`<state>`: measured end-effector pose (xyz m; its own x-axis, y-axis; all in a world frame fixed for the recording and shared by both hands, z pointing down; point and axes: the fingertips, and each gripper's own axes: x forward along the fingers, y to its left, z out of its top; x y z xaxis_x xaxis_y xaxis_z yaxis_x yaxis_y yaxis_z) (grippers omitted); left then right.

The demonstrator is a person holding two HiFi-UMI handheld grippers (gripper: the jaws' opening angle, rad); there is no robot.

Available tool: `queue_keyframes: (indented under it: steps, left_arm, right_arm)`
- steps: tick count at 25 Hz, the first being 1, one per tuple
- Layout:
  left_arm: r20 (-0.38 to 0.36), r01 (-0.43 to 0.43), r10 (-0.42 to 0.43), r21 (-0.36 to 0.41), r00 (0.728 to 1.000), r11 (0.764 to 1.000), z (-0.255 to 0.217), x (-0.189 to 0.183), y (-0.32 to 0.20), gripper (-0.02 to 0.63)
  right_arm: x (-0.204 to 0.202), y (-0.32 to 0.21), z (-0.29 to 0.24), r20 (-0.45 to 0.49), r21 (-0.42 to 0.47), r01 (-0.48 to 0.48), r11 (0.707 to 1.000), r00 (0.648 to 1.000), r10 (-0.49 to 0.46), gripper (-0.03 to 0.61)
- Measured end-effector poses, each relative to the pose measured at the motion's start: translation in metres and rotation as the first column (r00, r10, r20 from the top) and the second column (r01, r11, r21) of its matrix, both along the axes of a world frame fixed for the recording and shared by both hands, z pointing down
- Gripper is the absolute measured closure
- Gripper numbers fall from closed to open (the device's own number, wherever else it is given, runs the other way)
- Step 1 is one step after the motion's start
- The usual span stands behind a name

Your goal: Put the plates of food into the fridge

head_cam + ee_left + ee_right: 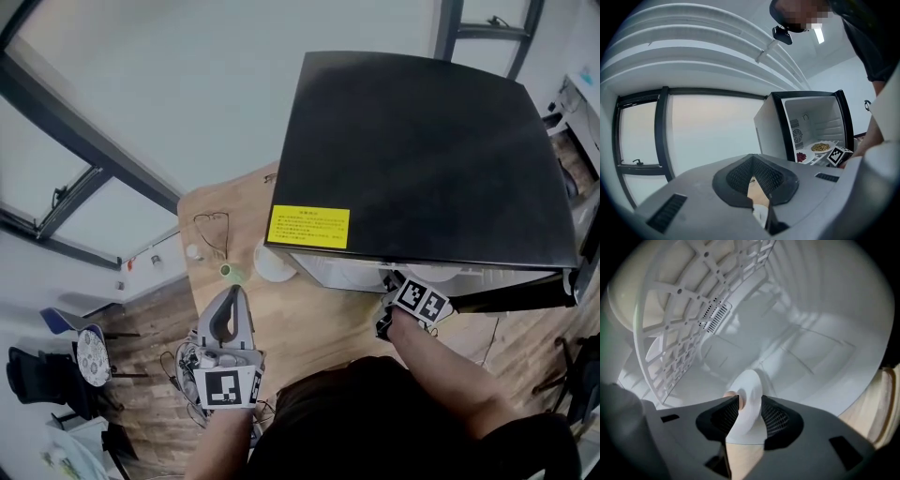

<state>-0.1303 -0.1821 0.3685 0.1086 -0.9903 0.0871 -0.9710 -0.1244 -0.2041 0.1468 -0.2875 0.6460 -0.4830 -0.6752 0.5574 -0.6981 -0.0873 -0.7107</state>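
The black fridge stands open on the wooden table. In the left gripper view its shelf carries a plate of yellow food and a plate of red food. My right gripper reaches into the fridge, its tips hidden under the fridge top. In the right gripper view the rim of a white plate lies between the jaws of my right gripper, which stand slightly apart from it. My left gripper hovers over the table, shut and empty. Another white plate sits on the table.
A white wire shelf fills the upper left of the right gripper view, with the fridge's white inner wall behind it. A small green thing and a thin wire loop lie on the table. The fridge door stands open.
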Motion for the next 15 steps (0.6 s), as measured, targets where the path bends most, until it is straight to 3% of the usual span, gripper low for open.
queue_keyframes:
  steps: [3,6,11,15]
  left_arm:
    - [-0.007,0.008,-0.008,0.001,1.0,1.0,-0.002,-0.004,0.004,0.611]
    - [0.0,0.007,-0.007,0.009,1.0,1.0,-0.002,-0.006,0.007,0.611]
    - [-0.014,-0.013,0.013,0.012,1.0,1.0,-0.002,0.0,0.011,0.611]
    - [-0.02,-0.039,0.04,0.019,0.999,0.999,-0.002,0.008,0.014,0.611]
  right_arm:
    - [0.007,0.005,0.004,-0.077,0.007,0.005,1.0,0.997,-0.005,0.395]
    - [0.015,0.009,0.003,-0.123,0.026,0.007,1.0,0.992,-0.003,0.393]
    - [0.03,0.022,-0.017,-0.093,0.112,-0.02,0.994,0.995,0.031,0.397]
    - [0.04,0.036,-0.033,-0.126,0.195,0.052,0.979,0.992,-0.028,0.397]
